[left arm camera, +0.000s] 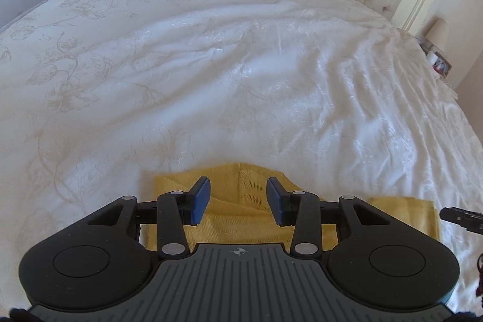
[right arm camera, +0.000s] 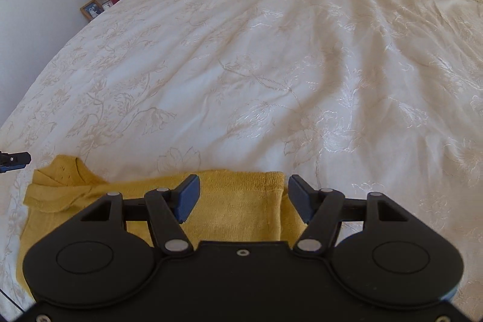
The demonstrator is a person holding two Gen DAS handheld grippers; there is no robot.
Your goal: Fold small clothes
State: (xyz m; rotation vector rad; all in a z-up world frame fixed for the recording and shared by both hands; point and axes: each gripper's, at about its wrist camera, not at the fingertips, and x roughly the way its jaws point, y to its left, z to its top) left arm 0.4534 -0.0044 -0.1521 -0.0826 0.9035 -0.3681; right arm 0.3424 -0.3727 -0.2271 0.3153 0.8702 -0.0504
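One yellow knitted garment (right arm camera: 235,210) lies at 6 o'clock on one bed (right arm camera: 241,65); two grippers, left gripper (left arm camera: 238,199) and right gripper (right arm camera: 243,198); two lamps.

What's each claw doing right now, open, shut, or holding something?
Left claw: open, holding nothing, above the yellow knit garment.
Right claw: open wider, holding nothing, over the garment's hem edge.

Left gripper (left arm camera: 238,199) and right gripper (right arm camera: 244,198) angled downward, jaws apart, nothing between the pads.
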